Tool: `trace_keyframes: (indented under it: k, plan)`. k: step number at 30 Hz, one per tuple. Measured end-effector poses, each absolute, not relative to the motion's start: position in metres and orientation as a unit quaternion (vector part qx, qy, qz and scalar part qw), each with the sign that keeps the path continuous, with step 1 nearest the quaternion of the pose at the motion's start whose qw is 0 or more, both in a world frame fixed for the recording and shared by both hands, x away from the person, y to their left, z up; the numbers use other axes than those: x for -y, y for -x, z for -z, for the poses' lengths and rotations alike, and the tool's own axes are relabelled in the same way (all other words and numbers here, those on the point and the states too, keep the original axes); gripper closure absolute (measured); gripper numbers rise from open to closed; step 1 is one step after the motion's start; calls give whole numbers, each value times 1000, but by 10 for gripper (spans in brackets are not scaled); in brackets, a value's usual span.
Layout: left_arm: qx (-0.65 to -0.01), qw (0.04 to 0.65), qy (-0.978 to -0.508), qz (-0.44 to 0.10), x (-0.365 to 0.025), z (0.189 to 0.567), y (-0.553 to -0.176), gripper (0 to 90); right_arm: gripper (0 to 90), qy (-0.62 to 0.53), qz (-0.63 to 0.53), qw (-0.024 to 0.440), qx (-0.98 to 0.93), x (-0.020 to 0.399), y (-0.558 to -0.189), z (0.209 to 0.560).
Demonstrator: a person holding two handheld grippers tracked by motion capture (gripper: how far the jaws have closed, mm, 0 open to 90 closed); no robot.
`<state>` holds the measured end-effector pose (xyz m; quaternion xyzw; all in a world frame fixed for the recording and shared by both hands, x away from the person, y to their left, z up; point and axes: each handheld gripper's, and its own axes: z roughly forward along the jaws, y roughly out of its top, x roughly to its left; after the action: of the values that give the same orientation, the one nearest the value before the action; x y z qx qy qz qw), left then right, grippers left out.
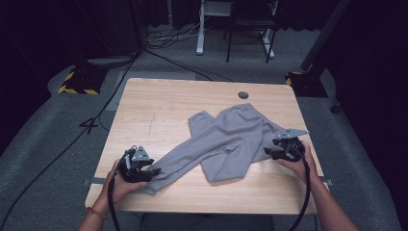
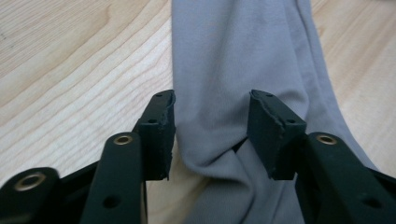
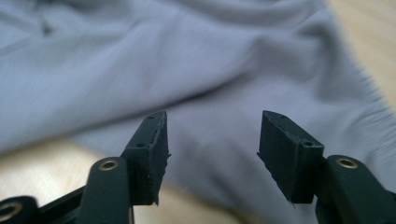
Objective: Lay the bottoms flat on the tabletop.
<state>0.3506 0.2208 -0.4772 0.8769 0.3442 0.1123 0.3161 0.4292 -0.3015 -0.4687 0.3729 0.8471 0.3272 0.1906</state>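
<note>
A pair of grey trousers [image 1: 231, 139] lies crumpled across the wooden table [image 1: 168, 101], one leg stretched toward the near left corner. My left gripper [image 1: 154, 172] sits low at that leg's end. In the left gripper view its jaws [image 2: 211, 126] stand apart, with a fold of the grey cloth [image 2: 233, 56] lying between them, unpinched. My right gripper [image 1: 270, 152] is at the trousers' right edge, near the waist. In the right gripper view it [image 3: 212, 149] is open above the cloth [image 3: 140, 70], with nothing gripped.
A round cable hole [image 1: 243, 95] is set in the table's far side. Bare wood runs along the left and far parts of the tabletop. Beyond the table stand frame legs [image 1: 199, 29], floor cables [image 1: 178, 62] and striped stand bases [image 1: 77, 84].
</note>
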Motion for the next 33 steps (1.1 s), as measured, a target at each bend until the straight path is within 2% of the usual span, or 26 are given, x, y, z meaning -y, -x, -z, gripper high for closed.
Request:
trace_keyframes:
  k: [2, 4, 5, 7, 8, 11, 15, 18, 25, 28, 30, 31, 33]
  plan:
    - [-343, 315, -878, -110, -214, 479, -356, 432, 418, -375, -319, 188, -850, 297, -420, 478]
    - [-339, 315, -880, -110, -210, 480, -360, 423, 406, -380, -306, 192, -851, 295, -419, 483]
    - [-339, 322, -878, -105, -208, 481, -362, 425, 394, -382, -300, 192, -853, 294, -419, 485]
    - [-327, 320, -885, -92, -205, 483, -365, 509, 397, -397, -311, 181, -844, 296, -424, 488]
    - [-313, 321, -890, -85, -203, 485, -365, 553, 424, -398, -311, 185, -843, 296, -427, 489]
    - [-313, 324, -890, -72, -198, 487, -368, 623, 611, -367, -296, 223, -853, 290, -435, 487]
    - [-317, 331, -886, -62, -191, 487, -375, 630, 825, -348, -290, 234, -860, 278, -456, 488]
    - [-316, 331, -887, -65, -184, 488, -380, 603, 886, -340, -274, 253, -863, 269, -472, 489]
    - [-332, 333, -879, -81, -170, 489, -393, 601, 889, -352, -292, 279, -844, 257, -498, 471]
    - [-333, 341, -875, -81, -162, 490, -397, 584, 858, -368, -299, 285, -833, 257, -505, 467]
    - [-330, 341, -876, -83, -156, 491, -398, 578, 771, -375, -310, 279, -827, 258, -507, 466]
    - [-327, 340, -877, -86, -154, 491, -398, 563, 683, -382, -313, 278, -824, 259, -506, 465]
    - [-323, 341, -878, -87, -150, 491, -396, 515, 578, -403, -321, 262, -816, 265, -504, 463]
